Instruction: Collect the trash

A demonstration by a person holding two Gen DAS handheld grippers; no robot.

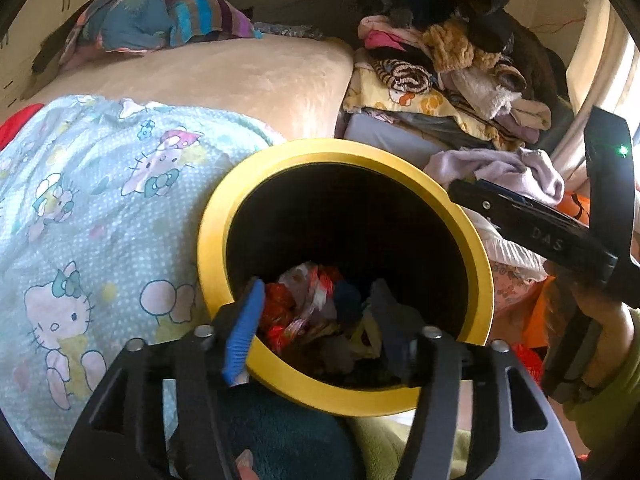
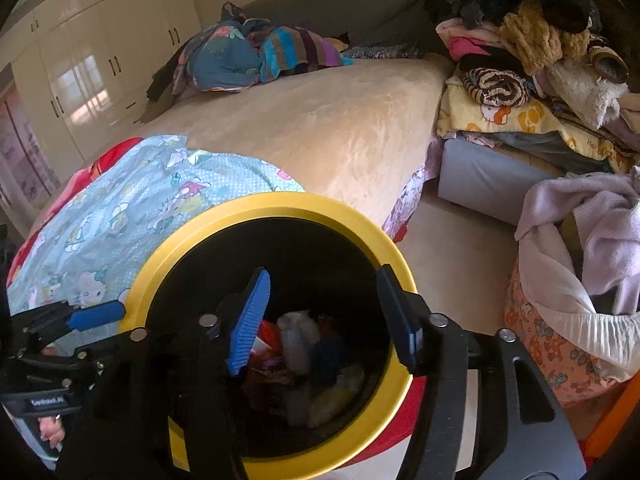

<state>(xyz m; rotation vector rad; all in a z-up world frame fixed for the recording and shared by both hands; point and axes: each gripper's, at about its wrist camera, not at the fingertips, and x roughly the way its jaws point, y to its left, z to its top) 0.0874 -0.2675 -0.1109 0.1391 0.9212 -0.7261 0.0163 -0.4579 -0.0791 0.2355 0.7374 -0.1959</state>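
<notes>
A round bin with a yellow rim (image 1: 472,236) (image 2: 224,216) and a dark inside stands beside the bed. Crumpled trash (image 1: 312,304) (image 2: 296,344), red, white and blue wrappers, lies at its bottom. My left gripper (image 1: 316,320) hangs open and empty over the bin's near rim; its blue pads (image 1: 246,328) are wide apart. My right gripper (image 2: 324,316) hangs open and empty over the bin mouth. The right gripper's body (image 1: 560,236) shows at the right of the left wrist view, and the left gripper's blue finger (image 2: 96,316) shows at the left of the right wrist view.
A bed with a beige cover (image 2: 320,120) and a light-blue Hello Kitty sheet (image 1: 88,208) lies left of the bin. A heap of clothes (image 2: 540,60) sits on a grey bench at the right. A laundry basket with lilac cloth (image 2: 580,260) stands right. White wardrobes (image 2: 80,60) stand far left.
</notes>
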